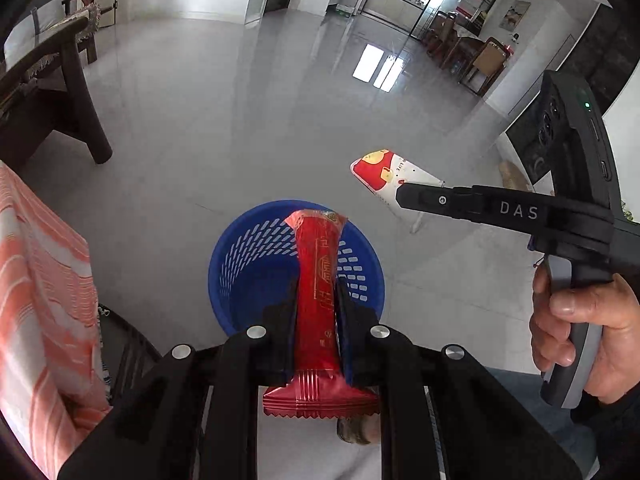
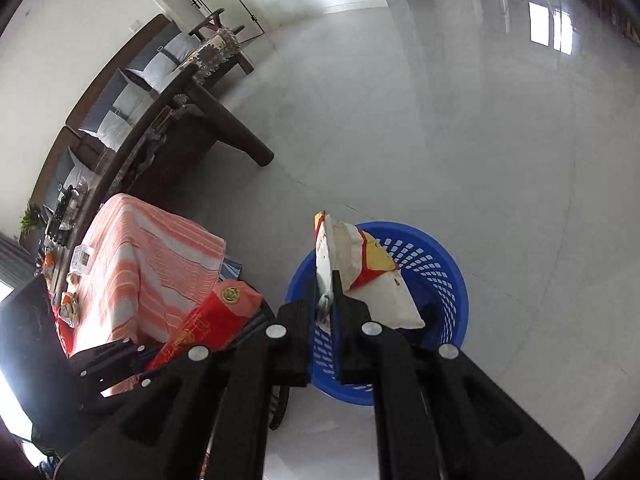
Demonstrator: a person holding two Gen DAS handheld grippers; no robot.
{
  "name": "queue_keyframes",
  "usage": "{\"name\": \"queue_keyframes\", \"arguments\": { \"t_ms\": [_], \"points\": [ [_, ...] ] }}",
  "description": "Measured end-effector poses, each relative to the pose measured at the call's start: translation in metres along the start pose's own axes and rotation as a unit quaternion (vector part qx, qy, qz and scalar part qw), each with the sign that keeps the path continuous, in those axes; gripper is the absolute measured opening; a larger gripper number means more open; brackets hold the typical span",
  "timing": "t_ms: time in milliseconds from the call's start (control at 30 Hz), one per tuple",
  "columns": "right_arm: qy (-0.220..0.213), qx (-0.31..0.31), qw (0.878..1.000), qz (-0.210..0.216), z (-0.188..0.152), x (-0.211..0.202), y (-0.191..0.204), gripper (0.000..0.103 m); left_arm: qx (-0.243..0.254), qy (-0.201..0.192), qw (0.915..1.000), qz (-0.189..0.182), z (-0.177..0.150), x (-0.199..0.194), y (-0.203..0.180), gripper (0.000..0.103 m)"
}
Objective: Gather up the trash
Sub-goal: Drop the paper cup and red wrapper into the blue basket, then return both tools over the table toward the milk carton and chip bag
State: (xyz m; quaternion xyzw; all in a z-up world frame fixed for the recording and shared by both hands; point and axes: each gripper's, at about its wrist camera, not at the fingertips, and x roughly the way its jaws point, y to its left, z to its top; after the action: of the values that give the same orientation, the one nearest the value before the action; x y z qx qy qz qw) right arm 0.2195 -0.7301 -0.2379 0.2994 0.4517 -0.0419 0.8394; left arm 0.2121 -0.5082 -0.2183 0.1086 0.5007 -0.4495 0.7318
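Left hand-held gripper (image 1: 316,300) is clamping a red wrapper (image 1: 318,280) above the blue basket (image 1: 248,256); right hand-held gripper (image 2: 325,300) is pinching a white snack bag (image 2: 360,272) over it

Around the basket (image 1: 256,264) we see bare floor (image 1: 224,128) ahead and right. A striped cloth (image 2: 152,264) crowds its left; a bench (image 2: 208,120) stands well beyond. We see its mouth open.
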Motion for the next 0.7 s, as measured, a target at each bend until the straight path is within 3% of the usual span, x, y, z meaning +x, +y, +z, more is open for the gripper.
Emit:
{"name": "queue_keyframes", "arguments": {
  "t_ms": [233,267,300,333,367,400,467,533,600,700],
  "points": [
    [0.011,0.019,1.0,0.008,0.011,0.017,-0.021,0.007,0.012,0.011,0.9998,0.012,0.014,0.055,-0.003,0.017],
    [0.016,0.023,1.0,0.009,0.011,0.022,-0.025,0.009,0.014,0.007,0.9997,0.019,0.016,0.061,-0.003,0.019],
    [0.02,0.028,0.999,0.009,0.012,0.028,-0.028,0.012,0.011,0.006,0.9996,0.024,0.019,0.067,-0.001,0.033],
    [0.023,0.032,0.999,0.008,0.013,0.032,-0.031,0.022,0.005,0.003,0.9998,0.022,0.02,0.07,-0.001,0.045],
    [0.024,0.036,0.999,0.002,0.013,0.034,-0.033,0.053,-0.002,-0.002,0.9998,0.021,0.023,0.071,0.005,0.046],
    [0.017,0.042,0.999,-0.005,0.013,0.032,-0.035,0.059,-0.007,-0.004,0.9997,0.022,0.026,0.071,0.007,0.047],
    [0.005,0.049,0.999,0.002,0.015,0.024,-0.036,0.059,-0.015,-0.011,0.9996,0.022,0.03,0.065,0.012,0.05],
    [-0.009,0.045,0.999,0.004,0.015,0.014,-0.033,0.061,-0.016,-0.03,0.999,0.029,0.033,0.047,0.013,0.066],
    [-0.024,0.032,0.999,-0.006,0.015,0.005,-0.026,0.065,-0.015,-0.052,0.998,0.032,0.033,0.022,0.016,0.075],
    [-0.047,0.003,0.999,-0.022,0.011,-0.009,-0.005,0.079,-0.011,-0.072,0.9968,0.033,0.032,-0.021,0.016,0.076]
  ]
}}
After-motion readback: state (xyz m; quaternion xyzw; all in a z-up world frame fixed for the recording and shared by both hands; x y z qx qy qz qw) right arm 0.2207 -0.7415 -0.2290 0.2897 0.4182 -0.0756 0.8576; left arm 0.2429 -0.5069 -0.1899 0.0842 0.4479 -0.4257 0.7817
